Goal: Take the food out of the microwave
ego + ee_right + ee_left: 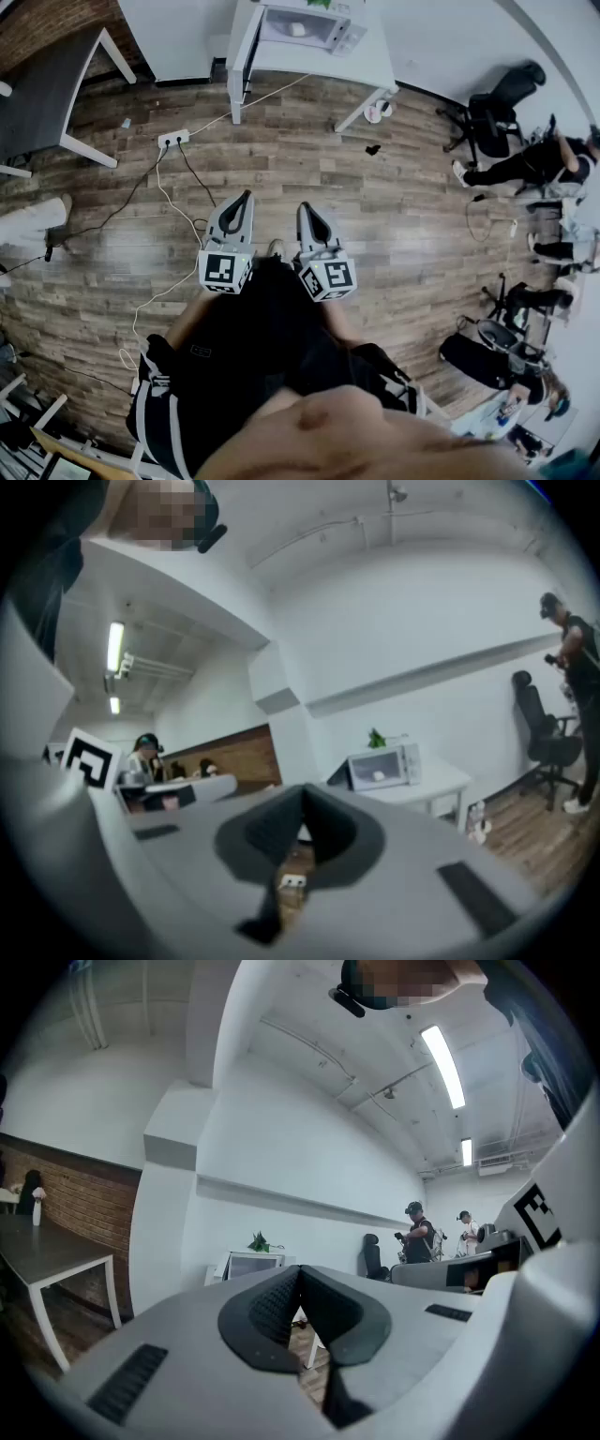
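Task not begun: microwave [302, 26] is seen well away, across the floor [394, 216].
Left tongs [246, 197] and right tongs [306, 208] are held closed, empty; food [298, 30] is seen inside the microwave on the desk [370, 66].

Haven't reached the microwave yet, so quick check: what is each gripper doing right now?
Left gripper: closed, jaws together, holding nothing.
Right gripper: closed, jaws together, holding nothing.

White walls [309, 1138] (one brick stretch [89, 1194]) rise over a wood-plank floor [403, 225].
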Motion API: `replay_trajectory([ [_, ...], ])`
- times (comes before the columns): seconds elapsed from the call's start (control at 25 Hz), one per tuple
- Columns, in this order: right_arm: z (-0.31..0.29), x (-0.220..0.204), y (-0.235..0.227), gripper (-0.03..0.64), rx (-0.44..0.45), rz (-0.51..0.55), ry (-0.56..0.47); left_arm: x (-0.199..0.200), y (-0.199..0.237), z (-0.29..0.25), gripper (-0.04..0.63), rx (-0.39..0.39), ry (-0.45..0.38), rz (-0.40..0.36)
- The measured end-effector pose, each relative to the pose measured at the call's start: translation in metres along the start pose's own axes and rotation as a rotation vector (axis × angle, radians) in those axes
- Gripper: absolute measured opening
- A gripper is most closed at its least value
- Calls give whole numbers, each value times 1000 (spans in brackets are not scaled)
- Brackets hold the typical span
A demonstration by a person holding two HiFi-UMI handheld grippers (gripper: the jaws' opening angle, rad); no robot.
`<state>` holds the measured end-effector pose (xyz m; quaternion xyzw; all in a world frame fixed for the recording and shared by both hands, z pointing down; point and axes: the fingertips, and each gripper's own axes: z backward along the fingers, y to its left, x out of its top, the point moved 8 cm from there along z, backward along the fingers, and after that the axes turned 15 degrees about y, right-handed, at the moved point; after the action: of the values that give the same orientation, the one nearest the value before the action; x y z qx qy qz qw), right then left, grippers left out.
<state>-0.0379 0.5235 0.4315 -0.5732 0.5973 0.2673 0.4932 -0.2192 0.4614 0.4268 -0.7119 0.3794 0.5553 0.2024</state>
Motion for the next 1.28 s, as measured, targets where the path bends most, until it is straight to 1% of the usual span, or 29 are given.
replay_trajectory([
  [0.08,0,1,1,31,-1,0,7,0,2,1,32,5,-5,-19],
  [0.2,-1,2,2,31,0,1,8,1,4,2,32,7,-11,-26],
  [0.4,-9,1,5,31,3,-17,14,0,9,1,32,2,-2,-3],
  [0.52,-12,4,9,31,10,-34,0,-1,15,3,32,-1,-4,-10],
  [0.68,-19,6,15,31,-3,-30,-3,-2,28,6,31,-2,-6,-10],
  [0.92,-25,2,26,31,-56,-25,2,-8,44,15,32,-49,9,9],
  [1.04,-34,4,27,31,-85,-22,7,-7,54,11,32,-76,9,26],
  [1.16,-38,7,27,31,-96,-37,5,-7,57,8,32,-91,3,18],
  [1.28,-43,7,23,31,-102,-49,5,-8,58,4,32,-94,6,28],
])
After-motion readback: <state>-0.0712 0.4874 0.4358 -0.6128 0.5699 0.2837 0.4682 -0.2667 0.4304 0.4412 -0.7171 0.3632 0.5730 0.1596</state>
